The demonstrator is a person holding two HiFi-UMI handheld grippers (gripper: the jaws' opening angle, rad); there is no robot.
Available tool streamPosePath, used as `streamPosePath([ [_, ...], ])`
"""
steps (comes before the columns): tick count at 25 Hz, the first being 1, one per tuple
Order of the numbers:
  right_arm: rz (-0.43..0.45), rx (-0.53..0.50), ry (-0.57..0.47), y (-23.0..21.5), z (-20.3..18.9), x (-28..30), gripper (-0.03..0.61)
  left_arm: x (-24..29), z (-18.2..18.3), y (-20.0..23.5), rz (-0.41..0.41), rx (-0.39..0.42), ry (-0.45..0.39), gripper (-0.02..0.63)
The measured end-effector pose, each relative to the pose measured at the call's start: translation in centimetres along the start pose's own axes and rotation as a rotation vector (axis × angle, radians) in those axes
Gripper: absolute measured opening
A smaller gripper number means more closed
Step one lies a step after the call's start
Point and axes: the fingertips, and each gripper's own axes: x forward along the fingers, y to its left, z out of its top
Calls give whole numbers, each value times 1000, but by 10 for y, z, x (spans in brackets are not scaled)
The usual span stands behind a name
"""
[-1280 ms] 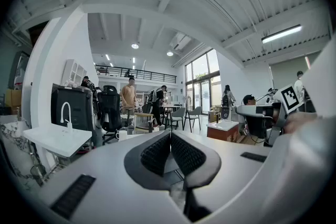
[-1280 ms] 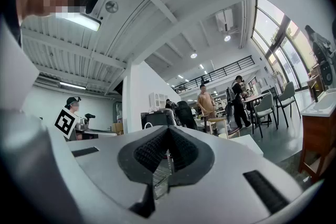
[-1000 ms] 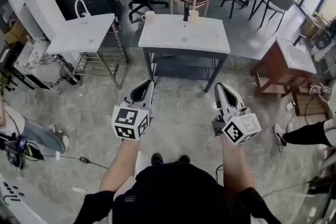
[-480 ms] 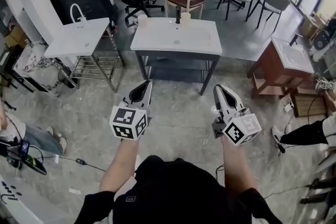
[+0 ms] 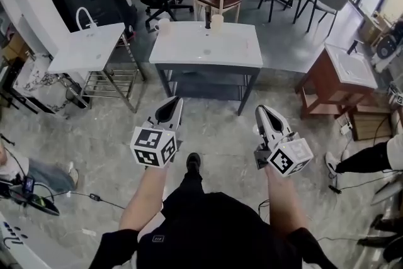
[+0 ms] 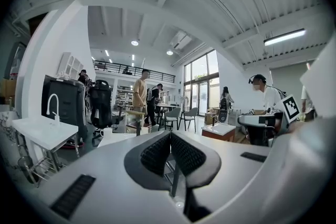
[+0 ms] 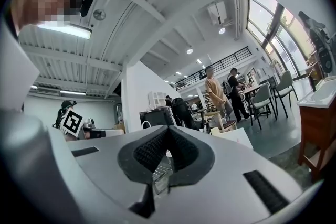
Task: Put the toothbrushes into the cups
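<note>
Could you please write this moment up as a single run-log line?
phase: standing short of the table | left gripper: shut, empty | right gripper: shut, empty | cups: two on table's far edge

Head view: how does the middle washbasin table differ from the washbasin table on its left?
The middle washbasin table stands on a dark frame; the left washbasin table stands on a bare metal rack. The middle one carries a white cup, a second cup and a short dark tap; the left one carries no cups, only a tall white arched tap. Both have white tops.
</note>
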Motion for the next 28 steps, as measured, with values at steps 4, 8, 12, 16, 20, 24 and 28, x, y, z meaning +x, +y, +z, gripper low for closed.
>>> streamPosePath([
  [4,-6,0,10,-19,0,25,28,37,2,11,-25,-8,2,17],
  [8,-20,4,19,-39,0,59,28,76,5,29,-48,-6,10,17],
  [12,-27,-7,22,-55,1,104,28,114,12,61,-52,6,19,17],
  [16,-19,-9,30,-60,4,159,28,150,20,102,-62,8,25,17],
  [20,-30,7,24,-68,4,210,28,178,34,147,-65,9,5,17],
  [24,-17,-33,16,-65,12,264,28,197,45,189,-69,13,-11,17],
  [28,-12,-33,19,-66,10,304,28,218,43,221,-74,-3,-1,17],
])
